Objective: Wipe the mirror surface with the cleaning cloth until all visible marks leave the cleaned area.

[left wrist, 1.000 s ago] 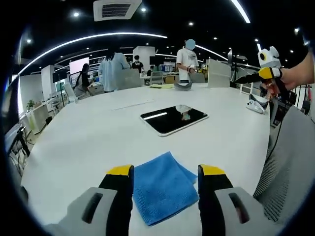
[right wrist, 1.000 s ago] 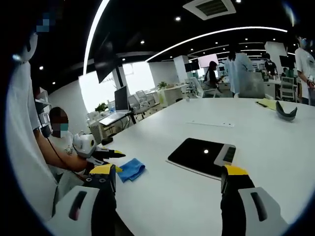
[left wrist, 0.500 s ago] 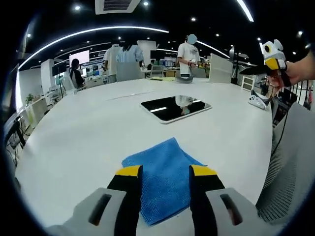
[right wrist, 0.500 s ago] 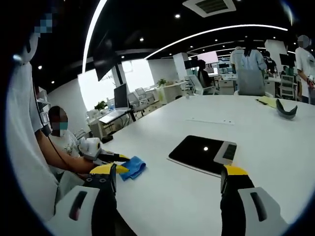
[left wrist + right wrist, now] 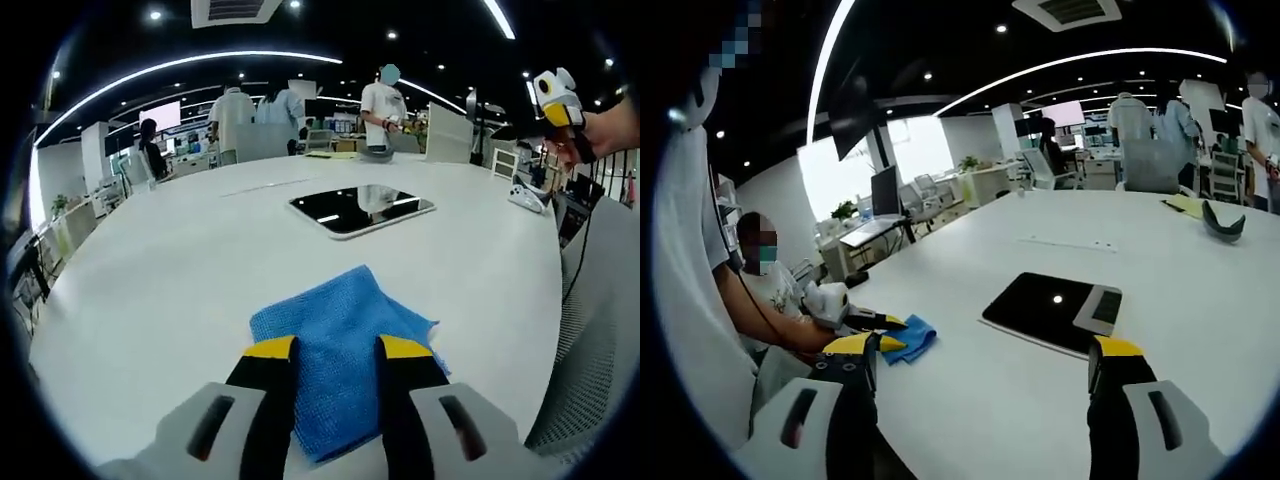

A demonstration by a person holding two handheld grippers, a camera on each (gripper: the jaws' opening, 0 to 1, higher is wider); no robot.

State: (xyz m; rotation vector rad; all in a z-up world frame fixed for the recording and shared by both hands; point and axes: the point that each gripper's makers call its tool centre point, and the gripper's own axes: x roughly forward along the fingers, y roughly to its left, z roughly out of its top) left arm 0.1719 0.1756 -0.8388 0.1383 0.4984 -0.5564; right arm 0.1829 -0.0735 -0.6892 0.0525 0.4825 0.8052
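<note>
- The step in hand looks like picking up the cloth; no wiping of the mirror appears under way.
- The cloth, blue and folded, lies flat on the white tabletop, on the person's side of the mirror and well apart from it.
- The left gripper is low over the cloth's near part, its yellow-tipped jaws a narrow gap apart with cloth showing between them. They straddle the fabric; whether they already pinch it cannot be told.
- In the right gripper view the left gripper sits at the cloth, to the left of the mirror.
- The right gripper is held above the tabletop with its jaws spread wide and nothing between them; the mirror lies ahead of it.
- In the left gripper view the right gripper is held up in a hand, off to the right of the mirror.
- The mirror lies flat, a dark slab reflecting ceiling lights; marks on it are too small to make out.
- Next move, as a judgement: press the left jaws together on a firm fold, lift without dragging, and carry the cloth forward onto the mirror.
</note>
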